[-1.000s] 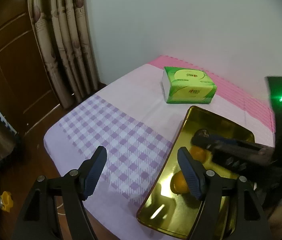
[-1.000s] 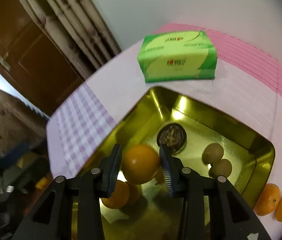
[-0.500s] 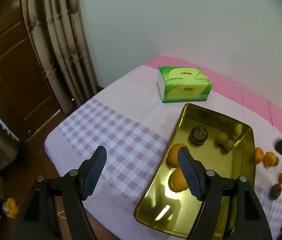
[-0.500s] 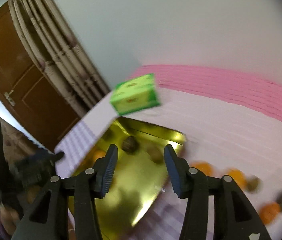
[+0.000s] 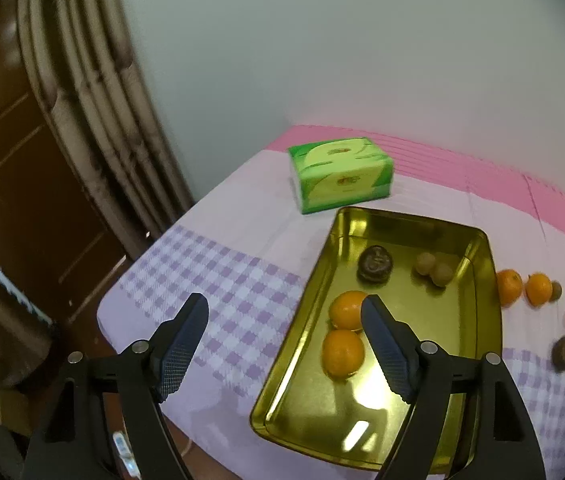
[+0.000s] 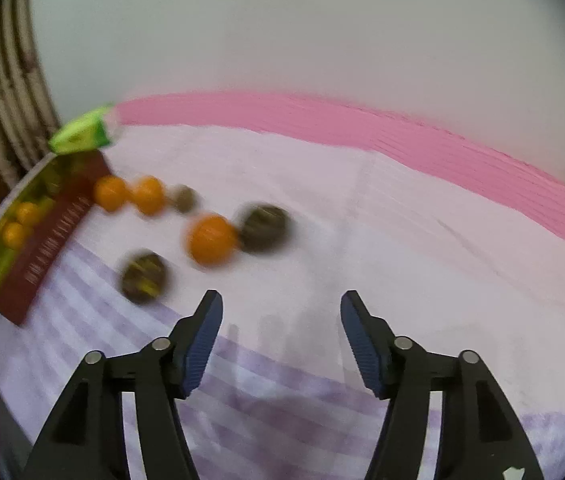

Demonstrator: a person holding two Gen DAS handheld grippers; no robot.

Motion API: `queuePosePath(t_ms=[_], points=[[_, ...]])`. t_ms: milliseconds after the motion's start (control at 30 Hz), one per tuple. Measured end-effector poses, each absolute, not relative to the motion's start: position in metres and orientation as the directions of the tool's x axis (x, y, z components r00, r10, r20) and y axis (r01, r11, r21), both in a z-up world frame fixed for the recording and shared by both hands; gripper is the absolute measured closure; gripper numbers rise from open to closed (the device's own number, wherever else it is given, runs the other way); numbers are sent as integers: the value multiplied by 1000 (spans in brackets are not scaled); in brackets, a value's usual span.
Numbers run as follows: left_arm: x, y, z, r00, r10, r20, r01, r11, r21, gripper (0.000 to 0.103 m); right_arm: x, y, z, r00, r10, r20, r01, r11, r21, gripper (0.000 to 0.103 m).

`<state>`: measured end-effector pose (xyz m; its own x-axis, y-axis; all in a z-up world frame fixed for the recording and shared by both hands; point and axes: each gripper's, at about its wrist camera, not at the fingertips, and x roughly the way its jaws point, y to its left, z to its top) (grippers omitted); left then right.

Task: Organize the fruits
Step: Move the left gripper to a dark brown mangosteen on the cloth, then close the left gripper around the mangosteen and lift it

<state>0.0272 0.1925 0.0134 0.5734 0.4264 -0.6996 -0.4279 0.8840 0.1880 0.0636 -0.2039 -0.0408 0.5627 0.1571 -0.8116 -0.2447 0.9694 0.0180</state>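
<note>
A gold metal tray (image 5: 478, 320) is seen on a bed covered with a pink and lilac checked sheet (image 5: 218, 264), just in front of a green tissue box (image 5: 340, 174). Inside the tray two oranges (image 5: 344, 332) lie side by side near its left wall, a dark wrinkled fruit (image 5: 374, 264) sits beyond them, and two small tan fruits (image 5: 434, 270) rest touching each other toward the far end. The left gripper (image 5: 282, 350) is held above the near left edge of the tray; its fingers are spread wide, have just been opening further, and nothing is between them. On the sheet beside the tray's right wall more fruit is scattered: two tangerines (image 6: 130, 196) touching each other, a third tangerine (image 6: 210, 240) against a dark fruit (image 6: 264, 226), and another dark fruit (image 6: 144, 276) nearer the camera, all blurred in the right wrist view. The right gripper (image 6: 280, 344) is held over bare sheet to the right of this loose fruit; its fingers stand apart, have just been opening, and nothing is gripped between them.
</note>
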Motion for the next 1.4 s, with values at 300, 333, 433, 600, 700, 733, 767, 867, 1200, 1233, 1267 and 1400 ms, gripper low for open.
queuePosePath(t_ms=[300, 333, 433, 600, 700, 733, 767, 867, 1200, 1233, 1267, 1400], points=[[27, 131, 18, 666, 336, -666, -217, 941, 258, 24, 57, -258, -64, 560, 133, -818, -174, 984, 41, 30], [28, 121, 17, 672, 309, -673, -177, 950, 259, 24, 57, -262, -62, 568, 141, -811, -170, 984, 51, 30], [31, 94, 14, 676, 222, -703, -66, 968, 241, 24, 61, -265, -64, 566, 154, -810, -163, 984, 73, 26], [41, 45, 8, 657, 45, -753, 120, 979, 164, 24, 60, -268, -62, 560, 189, -806, -163, 980, 117, 20], [54, 18, 0, 608, -65, -791, 220, 972, 89, 24, 58, -268, -61, 562, 203, -802, -166, 977, 131, 17], [62, 8, -6, 578, -108, -809, 254, 966, 53, 24, 58, -269, -60, 563, 207, -800, -167, 977, 135, 16], [68, 1, -10, 562, -128, -817, 269, 962, 34, 24, 57, -269, -60, 562, 213, -799, -169, 976, 141, 16], [86, -18, -28, 531, -147, -834, 301, 953, 23, 24, 57, -273, -60, 561, 230, -795, -168, 972, 163, 14], [113, -47, -69, 450, -200, -870, 370, 929, -22, 24, 58, -283, -61, 557, 274, -784, -154, 962, 227, 12], [116, -46, -73, 446, -203, -871, 375, 927, -24, 24, 58, -283, -61, 555, 276, -785, -159, 961, 226, 11], [117, -47, -76, 441, -206, -874, 376, 926, -28, 24, 58, -282, -61, 553, 278, -786, -162, 961, 225, 10], [122, -44, -90, 405, -236, -883, 374, 924, -76, 50, 59, -280, -61, 548, 281, -788, -171, 960, 223, 9]])
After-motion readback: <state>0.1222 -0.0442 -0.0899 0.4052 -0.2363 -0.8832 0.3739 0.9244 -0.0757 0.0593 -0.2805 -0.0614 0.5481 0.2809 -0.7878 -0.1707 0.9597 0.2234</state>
